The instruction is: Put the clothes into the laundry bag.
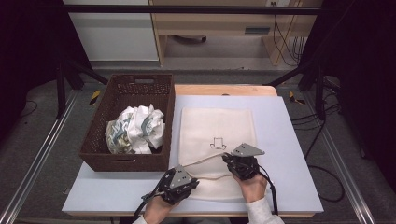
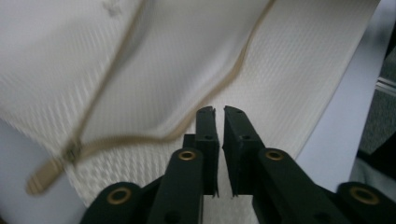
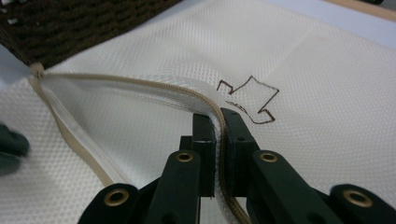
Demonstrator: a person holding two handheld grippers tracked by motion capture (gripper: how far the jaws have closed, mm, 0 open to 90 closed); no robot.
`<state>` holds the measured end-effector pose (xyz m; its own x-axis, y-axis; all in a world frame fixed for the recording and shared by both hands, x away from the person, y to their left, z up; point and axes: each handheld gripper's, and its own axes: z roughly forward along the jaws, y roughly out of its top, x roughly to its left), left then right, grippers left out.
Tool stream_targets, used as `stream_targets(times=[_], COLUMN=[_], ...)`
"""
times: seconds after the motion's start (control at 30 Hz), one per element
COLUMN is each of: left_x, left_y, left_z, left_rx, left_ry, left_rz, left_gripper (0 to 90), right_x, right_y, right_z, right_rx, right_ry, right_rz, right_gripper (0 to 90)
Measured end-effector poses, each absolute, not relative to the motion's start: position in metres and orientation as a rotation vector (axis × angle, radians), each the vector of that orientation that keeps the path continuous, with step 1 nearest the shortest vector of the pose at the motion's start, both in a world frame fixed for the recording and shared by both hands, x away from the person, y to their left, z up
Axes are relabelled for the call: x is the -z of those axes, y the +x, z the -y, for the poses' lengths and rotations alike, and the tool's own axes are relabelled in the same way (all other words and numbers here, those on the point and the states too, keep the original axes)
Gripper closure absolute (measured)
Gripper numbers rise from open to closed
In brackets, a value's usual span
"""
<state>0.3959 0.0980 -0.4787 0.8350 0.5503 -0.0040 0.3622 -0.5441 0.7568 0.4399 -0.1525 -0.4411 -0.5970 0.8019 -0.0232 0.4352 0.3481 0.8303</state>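
Observation:
A cream mesh zip bag [image 1: 217, 126] lies flat on the pale table [image 1: 289, 154], with a small brown arrow-like mark [image 3: 252, 100] drawn on it. Its zipper mouth gapes along the near side. My right gripper [image 3: 217, 114] is shut on the raised upper zipper edge [image 3: 140, 84] and holds it off the lower layer. In the high view, that right gripper [image 1: 227, 158] sits at the bag's near right. My left gripper [image 2: 219, 109] is shut over the lower layer of the bag [image 2: 289, 70], with nothing seen between its jaws. The tan zipper pull [image 2: 70, 151] lies to its left.
A dark brown wicker basket [image 1: 126, 84] stands on the table's left side, touching the bag's left edge. It holds a crumpled bundle of white and patterned cloth [image 1: 137, 128]. Bare table runs along the right of the bag and in front of the basket.

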Motion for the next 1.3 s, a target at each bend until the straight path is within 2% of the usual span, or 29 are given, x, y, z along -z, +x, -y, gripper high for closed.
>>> stream_targets(times=[0.13, 0.43, 0.6, 0.7, 1.0, 1.13, 1.3], left_x=[0.485, 0.485, 0.484, 0.479, 0.441, 0.420, 0.385], left_y=[0.400, 0.397, 0.396, 0.394, 0.388, 0.391, 0.402], left_z=[-0.101, -0.098, -0.098, -0.100, -0.118, -0.135, -0.169], left_rx=[-0.263, -0.296, -0.295, -0.297, -0.371, -0.427, -0.508], left_ry=[2.185, 2.188, 2.187, 2.171, 2.058, 2.001, 1.924], left_rz=[-0.698, -0.709, -0.706, -0.697, -0.711, -0.740, -0.796], left_gripper=[88.8, 88.9, 87.5, 79.0, 41.3, 32.8, 28.6], right_x=[0.428, 0.405, 0.410, 0.415, 0.423, 0.424, 0.424], right_y=[0.438, 0.434, 0.435, 0.435, 0.435, 0.435, 0.435], right_z=[0.150, 0.148, 0.148, 0.150, 0.153, 0.154, 0.154], right_rx=[-1.197, -1.309, -1.307, -1.308, -1.284, -1.281, -1.274], right_ry=[1.051, 0.984, 0.994, 1.015, 1.033, 1.041, 1.042], right_rz=[-2.135, -2.006, -2.020, -2.032, -2.052, -2.054, -2.062], right_gripper=[85.3, 85.3, 85.2, 85.1, 85.0, 85.0, 84.9])
